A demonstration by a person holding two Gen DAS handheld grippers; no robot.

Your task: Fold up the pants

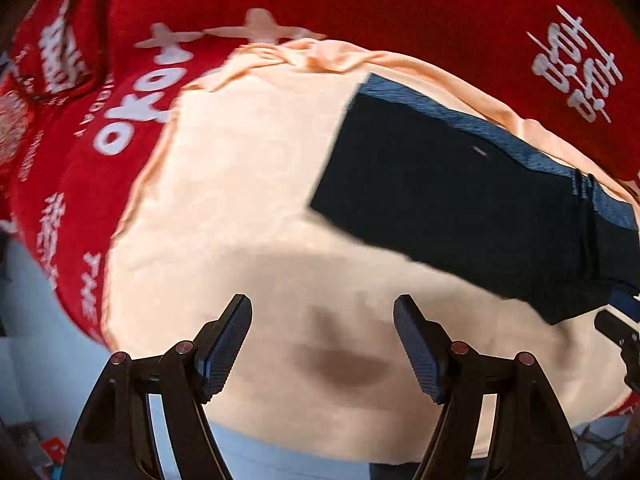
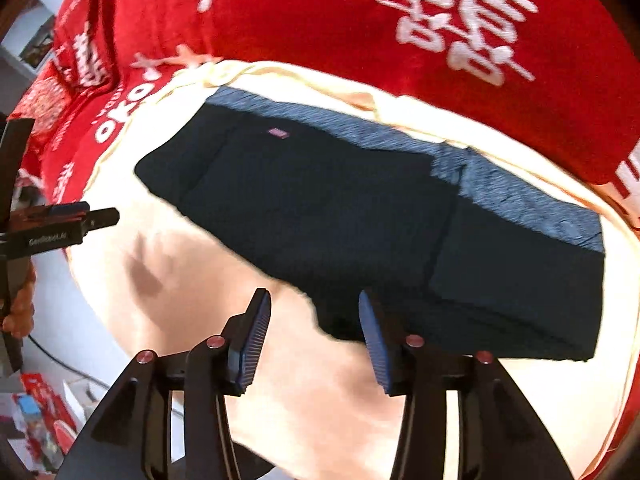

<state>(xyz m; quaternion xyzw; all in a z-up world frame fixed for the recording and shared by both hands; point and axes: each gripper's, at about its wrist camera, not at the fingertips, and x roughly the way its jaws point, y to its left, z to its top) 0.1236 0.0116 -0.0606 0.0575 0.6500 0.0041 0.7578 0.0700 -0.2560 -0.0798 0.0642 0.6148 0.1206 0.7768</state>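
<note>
Red bedding printed with white characters fills the background in both wrist views, spread across what looks like a bed. On top of it lies a peach-coloured cloth, smooth over most of its area and bunched along its far edge, with soft shadows on its near part.

Dark pants lie folded on that cloth, forming a flat, roughly rectangular stack. A lighter blue strip of the same fabric runs along the stack's far edge, and a small pink tag shows on the upper layer. In the left wrist view the pants sit to the right of centre, reaching the right edge of the picture; in the right wrist view they fill the middle, with their near edge just behind the fingertips.

Left tongs hang over bare peach cloth, beside the pants, with the jaws standing wide apart and nothing between them. They also appear at the left edge of the right wrist view, with part of a hand below.

Right tongs stand partly open above the near edge of the pants. Their pads press on nothing, and the fabric lies beneath them, not gripped.
</note>
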